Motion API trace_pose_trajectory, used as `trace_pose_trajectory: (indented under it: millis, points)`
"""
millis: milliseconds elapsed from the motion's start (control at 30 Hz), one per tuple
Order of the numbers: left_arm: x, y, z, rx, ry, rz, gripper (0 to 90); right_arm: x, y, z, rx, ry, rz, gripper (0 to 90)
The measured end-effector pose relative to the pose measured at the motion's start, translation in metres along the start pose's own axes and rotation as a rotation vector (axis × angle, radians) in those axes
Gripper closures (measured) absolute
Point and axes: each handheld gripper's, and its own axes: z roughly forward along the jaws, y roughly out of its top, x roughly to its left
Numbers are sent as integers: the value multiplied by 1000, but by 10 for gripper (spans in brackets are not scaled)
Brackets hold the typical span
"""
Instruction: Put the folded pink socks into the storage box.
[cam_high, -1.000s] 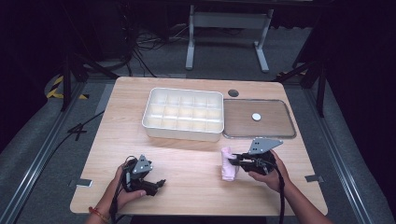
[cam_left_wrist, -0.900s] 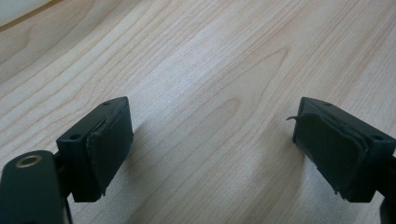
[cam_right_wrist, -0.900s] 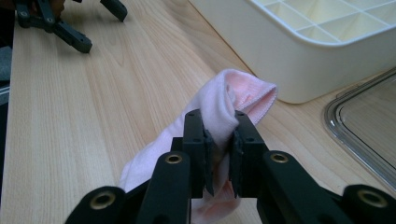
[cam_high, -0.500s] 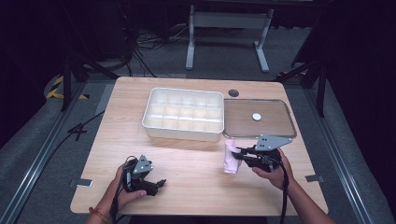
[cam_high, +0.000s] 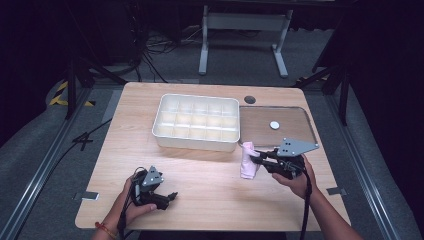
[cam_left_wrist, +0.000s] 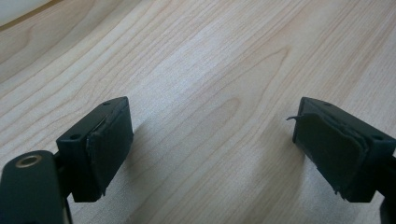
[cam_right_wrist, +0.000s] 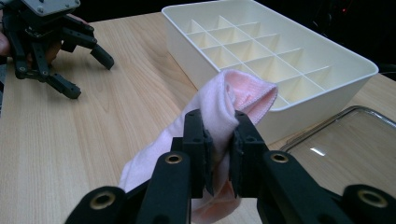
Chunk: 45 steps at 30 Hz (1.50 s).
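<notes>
Pink cloth (cam_right_wrist: 219, 112) pinched by right gripper (cam_right_wrist: 219, 154); left gripper (cam_left_wrist: 210, 149) view: jaws wide, w/ nothing between.

Open desk (cam_high: 200, 175) between both hand-held grippers, bare wood, free passage. White divided tray (cam_high: 197, 122) blocks desk middle toward far side. Clear lid (cam_high: 295, 131) lies flat just right of tray, low obstacle. Pink cloth (cam_high: 247, 160) hangs just before tray's near right corner. Left strip beside tray open. Near edge bare.
</notes>
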Motion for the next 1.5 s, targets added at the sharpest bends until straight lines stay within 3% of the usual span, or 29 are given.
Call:
trace_pose_trajectory:
  millis: [833, 1500]
  points:
    - [0, 0, 0, 1, -1, -3, 124, -11, 24, -9, -47, -32, -21, 792]
    - [0, 0, 0, -1, 0, -4, 124, -19, 60, 5, -61, -53, -59, 792]
